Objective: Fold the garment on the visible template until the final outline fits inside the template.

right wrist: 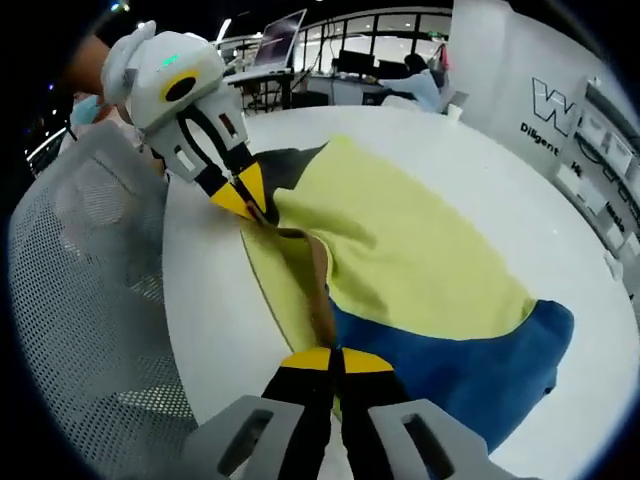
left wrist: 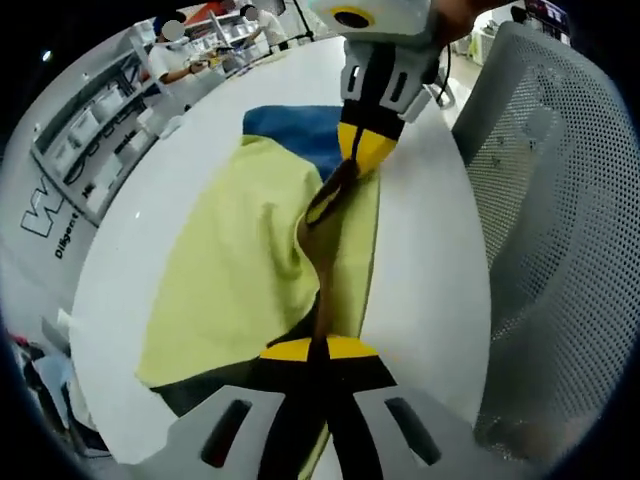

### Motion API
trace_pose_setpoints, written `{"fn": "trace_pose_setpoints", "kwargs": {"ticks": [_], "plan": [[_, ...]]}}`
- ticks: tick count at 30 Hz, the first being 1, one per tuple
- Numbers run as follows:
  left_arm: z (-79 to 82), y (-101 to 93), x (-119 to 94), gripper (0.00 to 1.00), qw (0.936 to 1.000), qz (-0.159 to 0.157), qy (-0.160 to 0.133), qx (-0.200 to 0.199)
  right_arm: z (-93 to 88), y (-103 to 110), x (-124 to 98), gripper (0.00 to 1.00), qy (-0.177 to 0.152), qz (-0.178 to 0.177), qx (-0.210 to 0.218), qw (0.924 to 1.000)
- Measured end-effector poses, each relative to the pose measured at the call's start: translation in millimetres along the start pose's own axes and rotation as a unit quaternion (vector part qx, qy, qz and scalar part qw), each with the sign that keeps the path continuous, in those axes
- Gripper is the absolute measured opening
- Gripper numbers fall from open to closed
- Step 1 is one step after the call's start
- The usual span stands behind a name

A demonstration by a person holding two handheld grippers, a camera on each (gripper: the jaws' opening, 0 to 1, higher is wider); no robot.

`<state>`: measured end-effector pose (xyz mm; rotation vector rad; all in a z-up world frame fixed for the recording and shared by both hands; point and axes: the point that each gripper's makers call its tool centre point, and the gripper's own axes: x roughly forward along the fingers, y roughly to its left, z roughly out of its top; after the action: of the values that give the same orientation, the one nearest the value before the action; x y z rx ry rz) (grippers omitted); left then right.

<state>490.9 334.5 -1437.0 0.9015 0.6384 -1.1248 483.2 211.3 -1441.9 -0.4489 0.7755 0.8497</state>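
both grippers are clamped on one edge of the yellow and blue garment, left gripper and right gripper, stretching a brown strip between them. it's lying on the white table, can't make out any template under it

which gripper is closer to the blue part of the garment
Right. The right gripper grips the garment's edge right beside the blue part. The left gripper holds the same edge at the opposite end, by the dark part, the yellow stretch between.

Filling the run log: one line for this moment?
left claw: shut on garment edge | right claw: shut on garment edge | yellow garment on white table
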Motion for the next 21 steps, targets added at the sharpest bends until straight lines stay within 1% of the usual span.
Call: {"fn": "trace_pose_setpoints", "kwargs": {"ticks": [3, 5, 7, 9, 13, 16, 21], "plan": [[1.3, 9.0, -5.9, 0.01, 0.9999, 0.01, -0.002, 0.014, 3.1, -2.0, -6.3, 0.0, 0.002, 0.001, 0.0, 1.0], [0.6, 21.1, -10.9, 0.01, 0.999, 0.03, -0.004, 0.033, 5.6, -6.3, -9.8, 0.0, 0.002, -0.003, -0.01, 0.9999], [-0.8, 28.5, -14.9, 0.01, 0.9987, 0.039, -0.005, 0.03, 9.2, -10.8, -13.0, 0.0, -0.001, -0.007, -0.018, 0.9998], [2.1, 35.5, -20.3, 0.01, 0.9986, 0.047, -0.014, 0.018, 17.2, -14.5, -18.3, 0.0, -0.012, -0.011, -0.018, 0.9997], [7.3, 46.2, -26.0, 0.01, 0.9971, 0.066, -0.014, 0.035, 35.2, -22.6, -25.7, 0.0, -0.035, -0.026, -0.015, 0.9989], [13.7, 57.8, -31.1, 0.01, 0.995, 0.084, -0.018, 0.051, 46.6, -31.1, -29.7, 0.0, -0.038, -0.041, -0.046, 0.9974], [23.1, 79.1, -40.5, 0.01, 0.9939, 0.099, -0.019, 0.044, 68.3, -43.2, -43.2, 0.0, -0.055, -0.055, -0.058, 0.9953]]}}
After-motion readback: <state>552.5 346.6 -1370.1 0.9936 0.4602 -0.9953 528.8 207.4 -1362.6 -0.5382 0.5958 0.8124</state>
